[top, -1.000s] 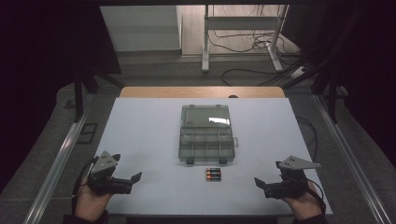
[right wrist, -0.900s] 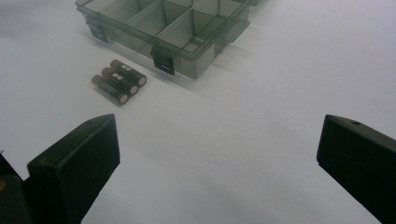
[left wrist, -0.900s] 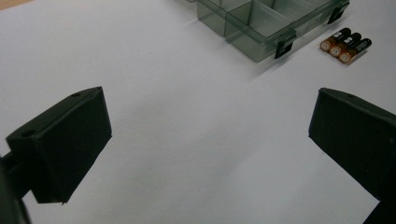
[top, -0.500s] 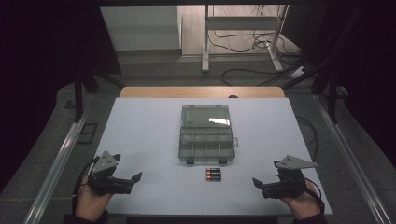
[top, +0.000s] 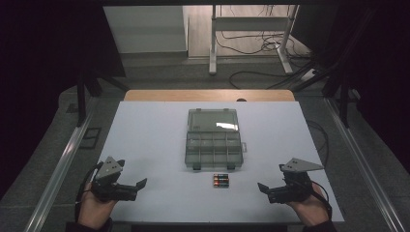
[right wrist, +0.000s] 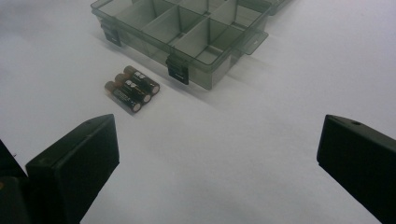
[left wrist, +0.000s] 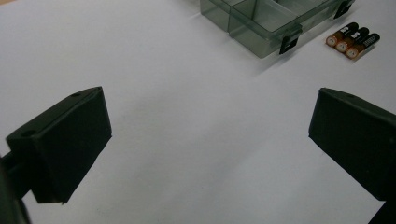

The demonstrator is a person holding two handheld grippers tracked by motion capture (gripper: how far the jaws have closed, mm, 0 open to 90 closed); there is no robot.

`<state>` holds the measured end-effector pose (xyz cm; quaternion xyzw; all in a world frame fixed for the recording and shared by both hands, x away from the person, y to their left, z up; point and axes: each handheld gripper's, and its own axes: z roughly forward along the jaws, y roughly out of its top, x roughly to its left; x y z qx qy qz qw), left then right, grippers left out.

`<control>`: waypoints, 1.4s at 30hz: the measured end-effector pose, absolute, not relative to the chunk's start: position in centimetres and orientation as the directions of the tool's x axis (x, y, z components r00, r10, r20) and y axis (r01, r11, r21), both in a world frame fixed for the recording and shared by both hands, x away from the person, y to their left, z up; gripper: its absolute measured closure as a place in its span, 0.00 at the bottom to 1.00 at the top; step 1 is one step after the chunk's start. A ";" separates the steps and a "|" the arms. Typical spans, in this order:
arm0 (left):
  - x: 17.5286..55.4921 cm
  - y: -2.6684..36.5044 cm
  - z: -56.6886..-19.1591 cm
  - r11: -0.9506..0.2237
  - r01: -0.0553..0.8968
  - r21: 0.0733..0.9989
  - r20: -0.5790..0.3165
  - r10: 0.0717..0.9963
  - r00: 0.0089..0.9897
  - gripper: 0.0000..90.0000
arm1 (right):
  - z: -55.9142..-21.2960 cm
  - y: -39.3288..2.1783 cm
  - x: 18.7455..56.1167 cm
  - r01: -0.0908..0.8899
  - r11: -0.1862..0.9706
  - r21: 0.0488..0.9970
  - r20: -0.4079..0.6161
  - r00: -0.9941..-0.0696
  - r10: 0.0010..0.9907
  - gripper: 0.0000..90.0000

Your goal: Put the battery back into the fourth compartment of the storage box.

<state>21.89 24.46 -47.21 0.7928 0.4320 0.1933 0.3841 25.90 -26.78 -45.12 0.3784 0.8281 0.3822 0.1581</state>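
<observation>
Batteries (top: pixel 221 180) midway between left tool (top: pixel 137 188) and right tool (top: pixel 267 191) — both wide open, empty.

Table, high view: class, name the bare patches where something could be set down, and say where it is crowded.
Bare: the table left of the open organizer box, the stretch to its right, and the near strip between the batteries and each tool. Crowded: the narrow gap between box and batteries.

Three batteries (top: pixel 221 181) side by side, flat, just before open organizer box (top: pixel 213 140).
</observation>
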 end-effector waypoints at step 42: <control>22.0 24.5 -47.2 -0.328 0.543 0.773 -0.035 0.832 0.553 0.00 | -44.9 -21.2 29.7 0.538 0.504 0.675 0.058 -0.720 0.691 0.00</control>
